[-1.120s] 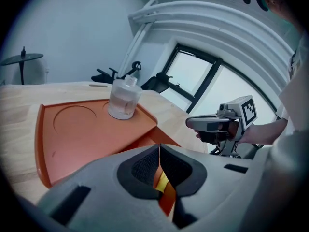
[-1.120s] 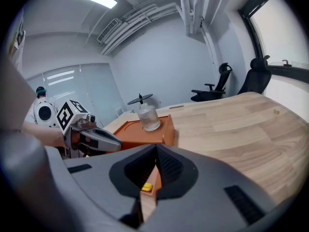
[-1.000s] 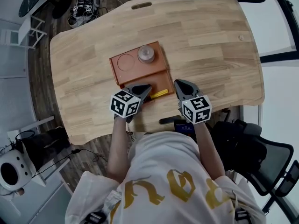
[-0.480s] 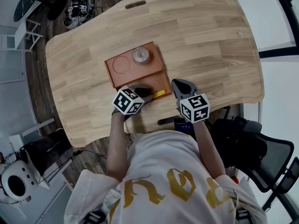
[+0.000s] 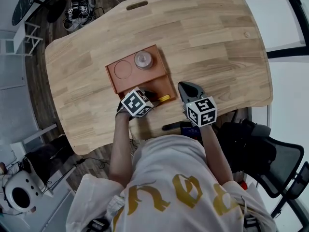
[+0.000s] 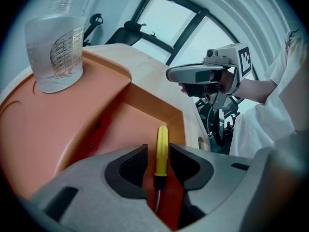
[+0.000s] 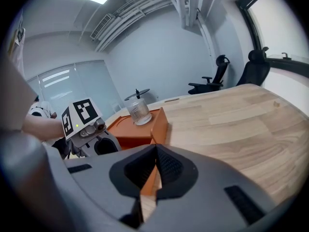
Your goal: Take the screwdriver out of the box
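The yellow-handled screwdriver [image 6: 162, 141] is seen between the left gripper's [image 6: 158, 150] opening jaws, ungripped, in the orange box [image 6: 96, 129]; the right gripper [image 7: 155, 150] is held pressed together.

Your slim screwdriver [image 6: 162, 141] with the yellow plastic handle and dark shaft is lying flat on the floor of the shallow orange rectangular box [image 6: 149, 100], in its sunken near compartment. It is sitting between your left gripper's [image 6: 158, 153] opening jaws, handle pointing away from them, neither pad pressing it.
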`<state>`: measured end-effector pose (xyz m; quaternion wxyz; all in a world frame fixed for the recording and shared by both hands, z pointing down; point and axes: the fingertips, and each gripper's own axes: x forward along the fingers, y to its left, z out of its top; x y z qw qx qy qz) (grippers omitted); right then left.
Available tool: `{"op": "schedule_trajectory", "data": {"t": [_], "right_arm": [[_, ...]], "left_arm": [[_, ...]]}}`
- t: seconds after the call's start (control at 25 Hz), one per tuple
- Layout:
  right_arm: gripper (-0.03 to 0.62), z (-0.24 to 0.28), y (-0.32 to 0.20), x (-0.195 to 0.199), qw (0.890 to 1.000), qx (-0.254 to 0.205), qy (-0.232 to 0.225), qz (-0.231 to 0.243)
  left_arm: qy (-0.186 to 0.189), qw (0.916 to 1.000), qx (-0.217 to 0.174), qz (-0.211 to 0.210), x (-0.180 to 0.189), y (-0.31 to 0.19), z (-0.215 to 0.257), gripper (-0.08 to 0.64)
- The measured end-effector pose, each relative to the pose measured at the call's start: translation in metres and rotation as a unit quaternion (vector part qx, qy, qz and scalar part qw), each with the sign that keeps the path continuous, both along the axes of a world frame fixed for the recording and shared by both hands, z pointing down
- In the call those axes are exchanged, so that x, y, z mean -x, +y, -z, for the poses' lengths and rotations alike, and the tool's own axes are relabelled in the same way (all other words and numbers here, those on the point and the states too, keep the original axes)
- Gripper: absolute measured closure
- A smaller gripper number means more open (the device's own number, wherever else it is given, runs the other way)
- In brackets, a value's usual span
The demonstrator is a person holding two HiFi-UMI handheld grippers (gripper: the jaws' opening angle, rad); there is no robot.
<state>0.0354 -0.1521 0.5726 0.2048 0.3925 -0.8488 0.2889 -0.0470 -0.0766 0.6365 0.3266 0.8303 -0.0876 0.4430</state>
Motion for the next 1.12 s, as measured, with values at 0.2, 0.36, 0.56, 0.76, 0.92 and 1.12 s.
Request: {"op": "schedule_trajectory", "data": {"t": [0.2, 0.36, 0.56, 0.76, 0.92, 1.12], "right_arm": [[0.58, 0.001, -0.002, -0.002, 1.0, 0.004, -0.009, -0.004], [0.581, -0.001, -0.002, -0.003, 1.0, 0.006, -0.008, -0.007], [0.58, 0.0, -0.002, -0.003, 1.0, 0.004, -0.007, -0.005], [0.581, -0.001, 0.0, -0.002, 1.0, 0.004, -0.005, -0.004], [0.58, 0.002, 0.0, -0.003, 1.0, 0.0, -0.006, -0.005], [0.58, 0.001, 0.001, -0.005, 1.0, 0.001, -0.005, -0.008]], "left_arm": [[-0.024, 0.9995, 0.001, -0.021, 0.003, 0.002, -0.008, 0.434], [-0.031, 0.9992, 0.001, -0.024, 0.005, 0.004, -0.011, 0.433], [-0.031, 0.9991, -0.004, -0.029, 0.005, 0.003, -0.011, 0.424], [-0.04, 0.9987, -0.003, -0.031, 0.005, -0.001, -0.013, 0.392], [-0.045, 0.9975, -0.05, 0.024, 0.015, -0.022, -0.006, 0.449], [-0.026, 0.9984, -0.051, -0.003, 0.005, -0.011, 0.0, 0.383]]}}
